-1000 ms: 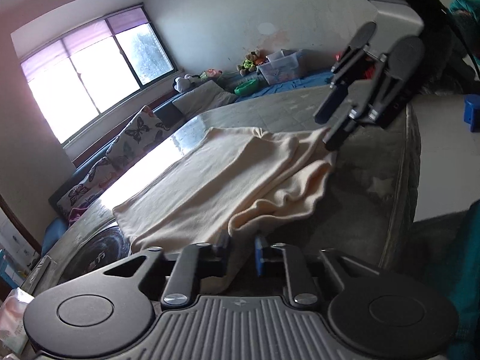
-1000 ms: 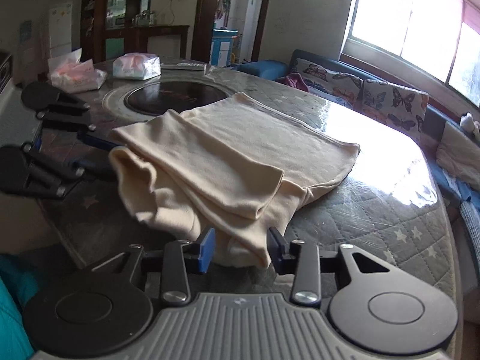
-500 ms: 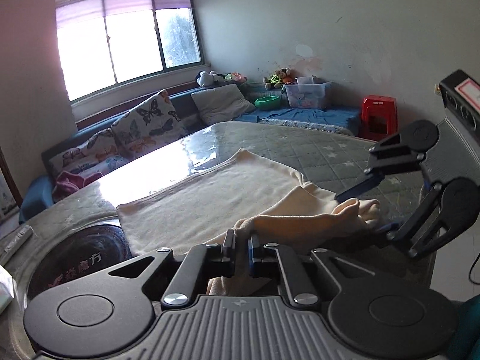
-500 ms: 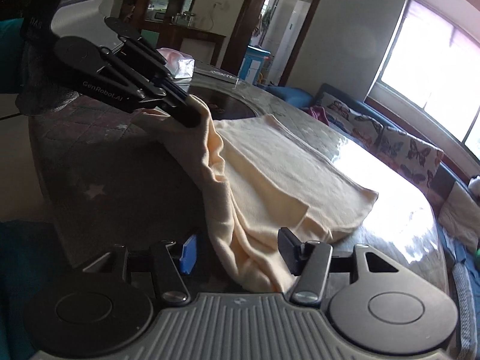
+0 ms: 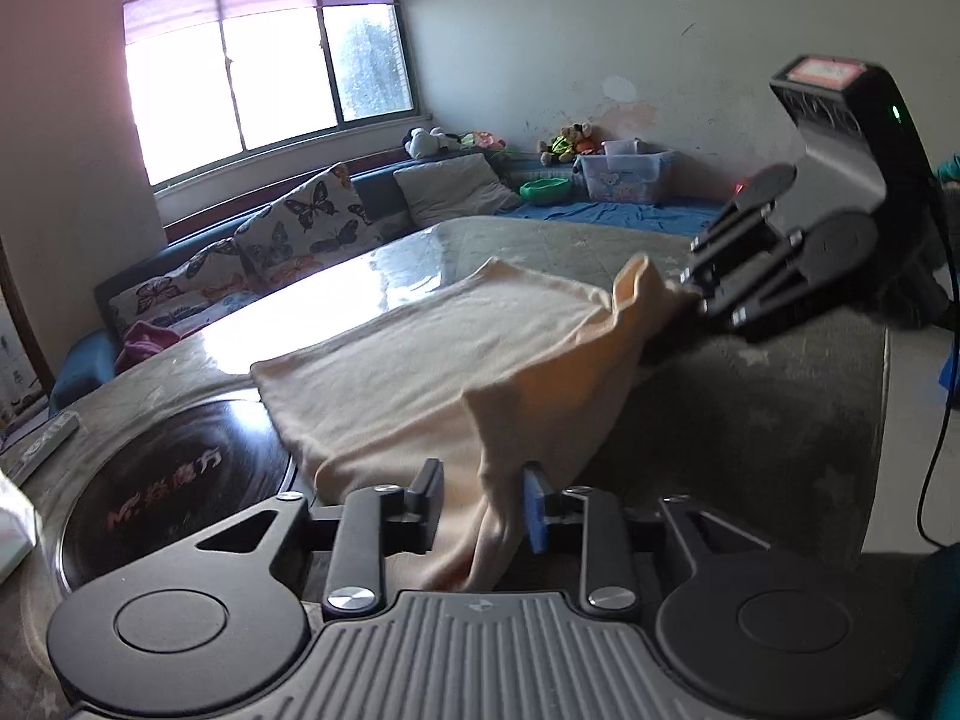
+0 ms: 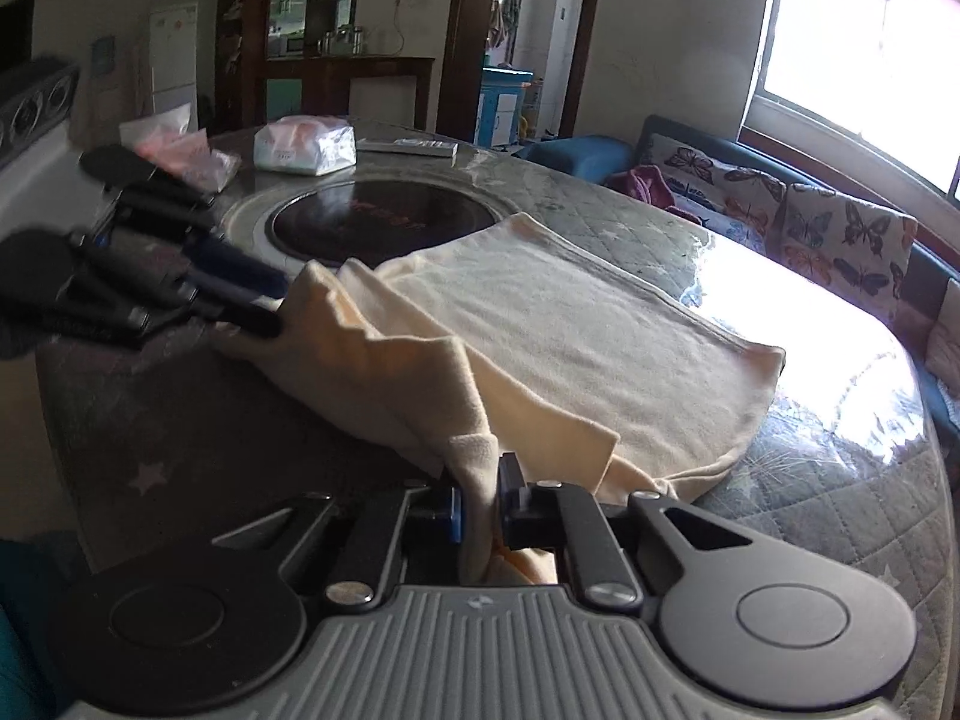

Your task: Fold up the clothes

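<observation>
A round table under a quilted, star-patterned cover carries a dark inset disc, two tissue packs and a remote. Butterfly-print cushions line a bench beneath the bright window, near stuffed toys.

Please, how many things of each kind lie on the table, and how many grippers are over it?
Cream garment: 1
Plastic packs: 2
Remote control: 1
Grippers: 2, the left gripper and the right gripper
Total: 6
</observation>
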A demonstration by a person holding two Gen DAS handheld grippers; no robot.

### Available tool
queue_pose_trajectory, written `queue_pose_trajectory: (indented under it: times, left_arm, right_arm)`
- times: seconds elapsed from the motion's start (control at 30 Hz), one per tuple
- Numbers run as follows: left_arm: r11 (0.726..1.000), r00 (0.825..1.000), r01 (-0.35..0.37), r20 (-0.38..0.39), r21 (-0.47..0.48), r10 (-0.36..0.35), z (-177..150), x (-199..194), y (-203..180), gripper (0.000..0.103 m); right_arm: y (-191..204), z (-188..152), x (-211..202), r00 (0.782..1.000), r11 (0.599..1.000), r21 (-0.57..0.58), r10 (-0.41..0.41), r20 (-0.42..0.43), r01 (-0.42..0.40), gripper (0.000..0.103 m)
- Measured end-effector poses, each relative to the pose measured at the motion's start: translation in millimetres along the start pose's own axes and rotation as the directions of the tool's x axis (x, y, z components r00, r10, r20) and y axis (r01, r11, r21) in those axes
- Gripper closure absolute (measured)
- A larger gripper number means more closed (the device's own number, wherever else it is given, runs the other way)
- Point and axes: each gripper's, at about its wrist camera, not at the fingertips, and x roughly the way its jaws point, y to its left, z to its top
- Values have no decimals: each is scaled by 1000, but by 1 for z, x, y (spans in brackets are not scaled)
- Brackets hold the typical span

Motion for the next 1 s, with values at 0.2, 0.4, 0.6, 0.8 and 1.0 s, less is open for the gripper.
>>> queue_pose_trajectory:
  times: [0.2, 0.4, 0.6, 0.8, 1.0]
  left_arm:
    - [995, 998, -44, -34, 92, 47, -19, 0, -7, 71]
    - [997, 999, -30, -10, 67, 31, -17, -9, -1, 91]
    - [1000, 999, 1, 40, 29, -2, -10, -35, -2, 92]
    - [999, 998, 17, 58, -32, -15, -13, -80, -16, 92]
    - [995, 997, 31, 73, -90, -24, -17, -123, -30, 92]
  right_arm:
    - [-2, 3, -1, 1000, 1000, 20, -1, 4, 1, 93]
    - [3, -5, -3, 1000, 999, 44, -14, 19, 13, 95]
    - [9, -14, -26, 998, 998, 62, -14, 56, 11, 95]
    - [28, -23, -72, 996, 998, 56, 21, 83, -26, 95]
    - [57, -37, -115, 994, 993, 83, 77, 83, -84, 98]
